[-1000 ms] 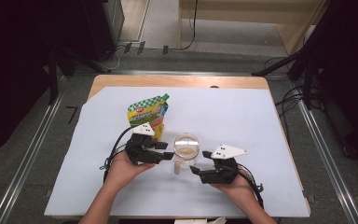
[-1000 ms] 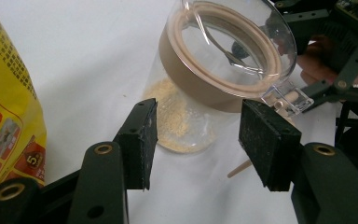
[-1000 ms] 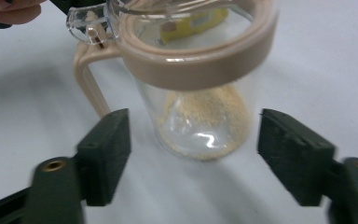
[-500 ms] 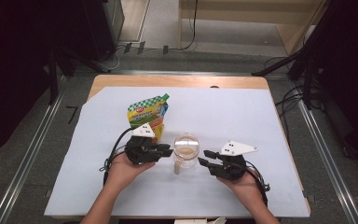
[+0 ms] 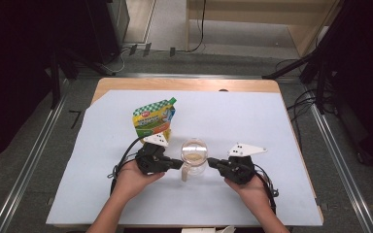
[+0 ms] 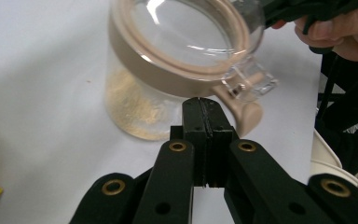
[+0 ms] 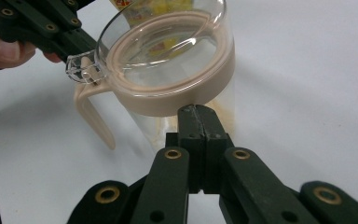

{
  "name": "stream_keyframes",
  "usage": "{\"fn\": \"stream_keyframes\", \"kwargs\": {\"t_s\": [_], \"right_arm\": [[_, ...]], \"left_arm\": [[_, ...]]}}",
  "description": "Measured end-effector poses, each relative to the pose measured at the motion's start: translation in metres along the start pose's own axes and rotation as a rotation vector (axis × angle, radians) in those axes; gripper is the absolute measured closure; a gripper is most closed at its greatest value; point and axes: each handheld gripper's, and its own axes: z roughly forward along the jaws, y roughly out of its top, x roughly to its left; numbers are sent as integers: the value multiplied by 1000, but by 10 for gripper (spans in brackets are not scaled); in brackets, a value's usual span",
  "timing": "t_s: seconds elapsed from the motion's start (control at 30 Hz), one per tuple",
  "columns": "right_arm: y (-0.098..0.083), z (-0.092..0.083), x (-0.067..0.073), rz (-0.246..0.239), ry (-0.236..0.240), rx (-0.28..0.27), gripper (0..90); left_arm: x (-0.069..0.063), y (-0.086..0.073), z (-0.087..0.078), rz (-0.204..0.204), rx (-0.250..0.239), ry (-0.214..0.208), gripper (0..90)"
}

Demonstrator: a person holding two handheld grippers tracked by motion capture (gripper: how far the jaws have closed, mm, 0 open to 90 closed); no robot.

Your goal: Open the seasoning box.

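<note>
The right gripper (image 7: pixel 196 112) has just closed its jaws, nothing between them. Its tips sit against the lidded clear jar (image 7: pixel 177 79).

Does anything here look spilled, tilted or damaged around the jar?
Nothing stands out. The jar stands upright on the white sheet, its lid on and the powder inside it. The pouch is behind it, with no spill visible. The left claw and right claw are shut on nothing, pointing at the jar from either side.

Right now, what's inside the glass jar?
The glass jar holds a low layer of pale, crumbly powder at the bottom. The beige rim and lid cover part of it.
</note>
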Motion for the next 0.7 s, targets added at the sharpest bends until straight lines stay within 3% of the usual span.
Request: {"fn": "stream_keyframes", "kwargs": {"t_s": [0.27,0.7], "right_arm": [[1,0,0,-13,-11,-4,900],[0,0,-4,-2,-41,-2,900]], "left_arm": [[-3,0,2,6,5,21,900],[-10,1,7,18,9,4,900]]}}
